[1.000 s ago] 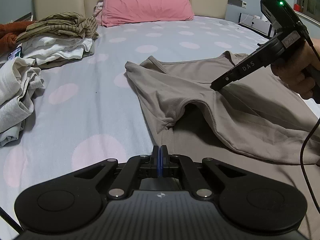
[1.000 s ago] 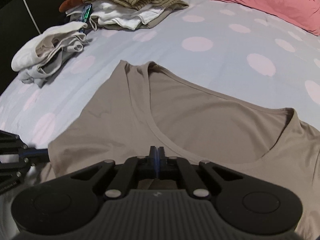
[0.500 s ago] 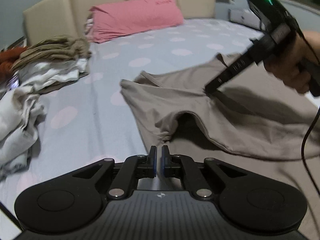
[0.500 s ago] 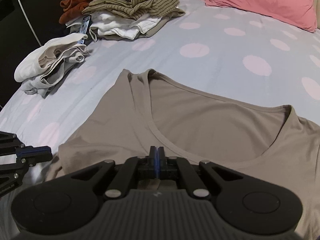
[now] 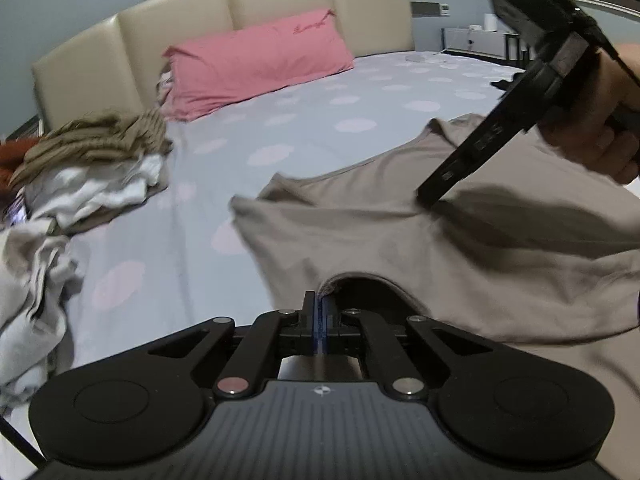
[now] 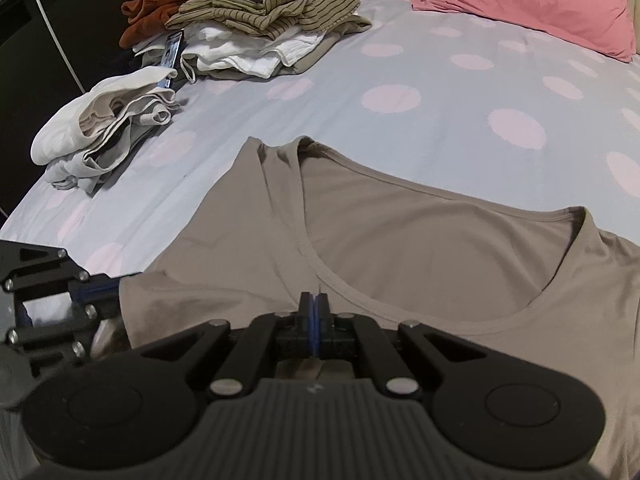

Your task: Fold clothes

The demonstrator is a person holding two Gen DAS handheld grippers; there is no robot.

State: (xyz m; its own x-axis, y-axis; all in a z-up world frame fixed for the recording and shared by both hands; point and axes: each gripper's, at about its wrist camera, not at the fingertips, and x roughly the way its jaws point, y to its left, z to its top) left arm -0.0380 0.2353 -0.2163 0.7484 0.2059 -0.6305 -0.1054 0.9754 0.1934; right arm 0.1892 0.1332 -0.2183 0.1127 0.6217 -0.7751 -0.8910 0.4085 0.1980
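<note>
A taupe T-shirt (image 5: 360,232) (image 6: 420,248) lies on the dotted bedsheet (image 5: 168,240), neckline toward the pillow. My left gripper (image 5: 320,300) has its jaws closing tight on the hem of the near sleeve, with a bit of fabric pinched between the blue pads. In the right wrist view the left gripper (image 6: 100,292) meets the sleeve edge at the left. My right gripper (image 6: 315,306) is shut on the front of the shirt just below the neckline. In the left wrist view the right gripper (image 5: 426,200) pinches the cloth up into a ridge, held by a person's hand (image 5: 600,136).
A pink pillow (image 5: 256,64) (image 6: 532,4) leans on the beige headboard (image 5: 180,28). A pile of striped, white and orange clothes (image 6: 260,28) (image 5: 100,160) lies at the far left, with a phone (image 6: 172,50) beside it. A crumpled white garment (image 6: 108,128) (image 5: 32,280) lies nearer.
My left gripper opened slightly, moved forward to the sleeve hem and shut on it, rolling a little. The right gripper kept its pinch in place.
</note>
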